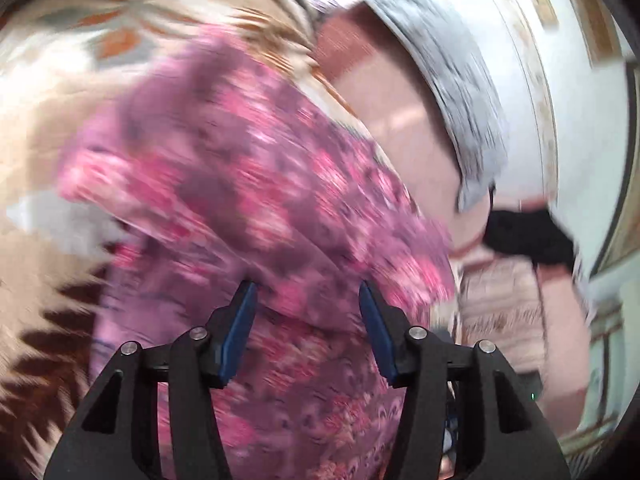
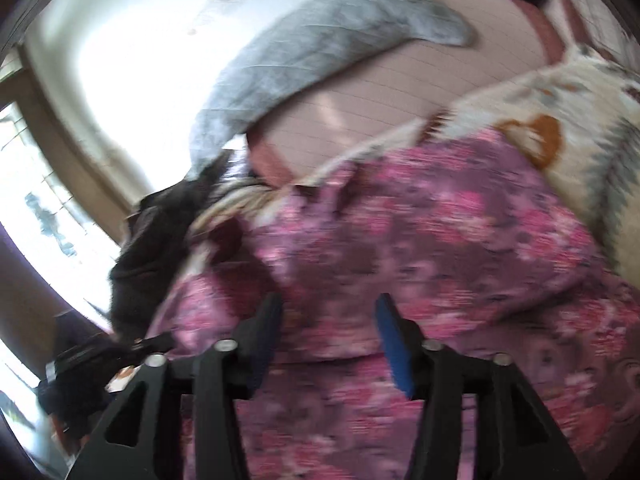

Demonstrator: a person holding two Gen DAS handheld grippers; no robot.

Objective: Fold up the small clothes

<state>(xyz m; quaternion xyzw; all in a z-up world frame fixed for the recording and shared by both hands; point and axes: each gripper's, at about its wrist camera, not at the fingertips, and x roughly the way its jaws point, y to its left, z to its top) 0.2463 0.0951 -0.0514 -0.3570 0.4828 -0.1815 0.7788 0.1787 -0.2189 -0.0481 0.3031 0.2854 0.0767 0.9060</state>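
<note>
Both grippers hang over the same pink and purple flowered garment [image 1: 248, 184], and both views are smeared with blur, so fine detail is lost.

The left gripper [image 1: 307, 294] has its fingers [image 1: 240, 332] spread apart. The flowered cloth lies beneath and beyond them, filling the gap as seen from above, but the blue pads press on nothing; nothing is pinched. The garment runs from under the fingers forward and off to their left, where it ends on a cream bedcover with orange and grey leaf shapes [image 1: 80, 40].

The right gripper [image 2: 328, 308] is likewise parted, its fingers [image 2: 394, 350] standing clear of the cloth with only the flowered fabric [image 2: 440, 232] showing between and ahead of them. A fold or ridge of the garment crosses just ahead of the fingertips. To the right of the fingers the same cream patterned bedcover [image 2: 580, 120] shows.

Farther ahead of both pairs of fingers lies a plain dusty-pink sheet [image 2: 400, 92] with thin lines, and beyond that a grey cloth [image 2: 312, 52] draped in a long curve. Left of the right fingers there is a dark brownish garment [image 2: 156, 240] in a heap, touching the edge of the flowered one. In the left view a small black item [image 1: 528, 236] sits off to the right of the fingers, near the end of the grey cloth [image 1: 440, 64].
</note>
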